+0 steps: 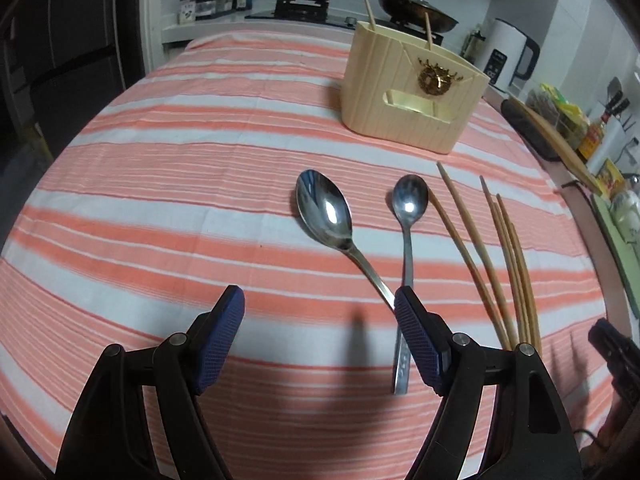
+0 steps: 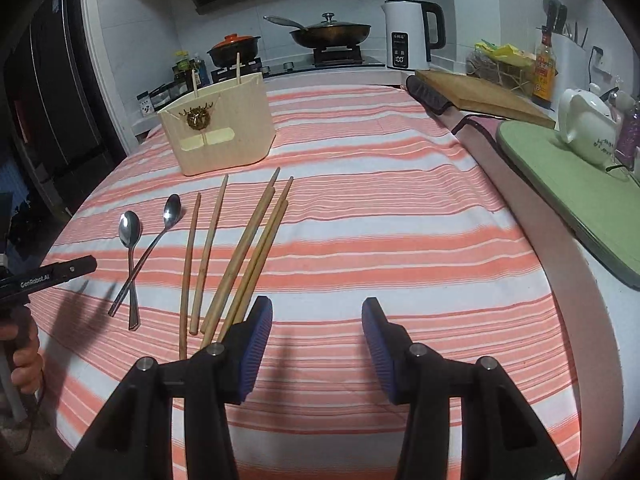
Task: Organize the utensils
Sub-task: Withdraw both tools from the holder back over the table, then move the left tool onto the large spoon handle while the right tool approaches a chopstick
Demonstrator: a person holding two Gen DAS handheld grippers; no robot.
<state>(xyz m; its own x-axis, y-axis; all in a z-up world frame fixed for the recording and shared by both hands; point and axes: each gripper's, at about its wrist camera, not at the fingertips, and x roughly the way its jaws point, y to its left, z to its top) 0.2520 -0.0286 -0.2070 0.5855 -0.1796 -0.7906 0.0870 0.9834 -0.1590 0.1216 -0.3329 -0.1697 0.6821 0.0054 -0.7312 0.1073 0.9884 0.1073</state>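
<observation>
Left hand-held gripper [image 1: 319, 312] held released above striped worktop [image 1: 160, 168], nothing grasped. Big spoon [image 1: 326, 210] and small spoon [image 1: 408, 200] laid just ahead, handles crossed near right pad, ends partly hidden behind it. Right hand-held gripper [image 2: 317, 316] also spread wide, nothing held; loose chopsticks [image 2: 244, 248] fanned just left of it, lower ends hidden by left pad. Beige holder [image 2: 220, 128] further back, two sticks poked out. "GenRobot.AI" read on left tool in right view; kettle display reads "100".

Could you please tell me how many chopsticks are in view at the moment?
7: five lie on the striped cloth right of the spoons, at; two stand in the holder, at. Others may be hidden inside.
</observation>
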